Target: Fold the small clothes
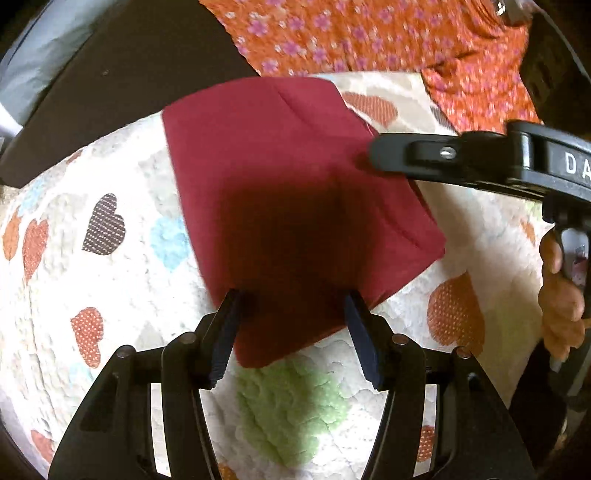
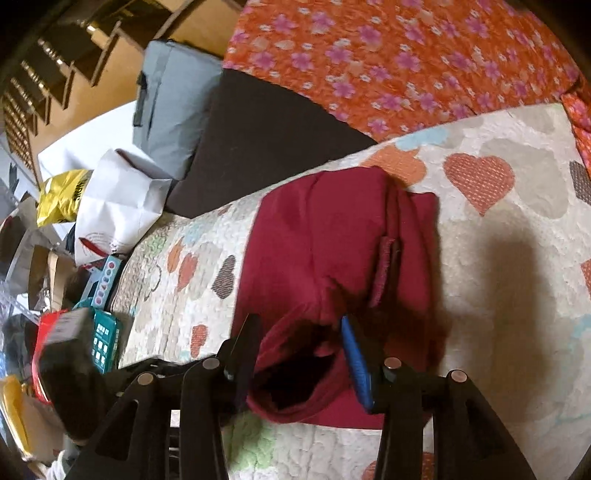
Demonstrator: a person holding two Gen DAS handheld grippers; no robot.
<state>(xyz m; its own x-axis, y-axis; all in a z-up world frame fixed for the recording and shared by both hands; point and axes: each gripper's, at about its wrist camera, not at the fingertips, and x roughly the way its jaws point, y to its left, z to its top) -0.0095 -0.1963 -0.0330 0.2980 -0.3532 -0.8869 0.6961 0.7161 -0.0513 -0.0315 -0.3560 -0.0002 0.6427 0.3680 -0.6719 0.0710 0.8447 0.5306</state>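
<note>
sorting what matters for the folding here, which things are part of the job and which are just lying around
Part of the job:
- dark red garment, folded on the heart-print quilt
- left gripper, fingers apart over its near edge
- right gripper, fingers apart at its other edge

Just lying about:
- orange flowered cloth
- grey cushion
- white paper bag
- yellow bag

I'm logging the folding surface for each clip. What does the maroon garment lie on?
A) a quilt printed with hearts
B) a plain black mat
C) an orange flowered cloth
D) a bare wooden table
A: the folded maroon garment rests on a pale quilt covered with coloured hearts; the orange flowered cloth lies beyond it.
</note>
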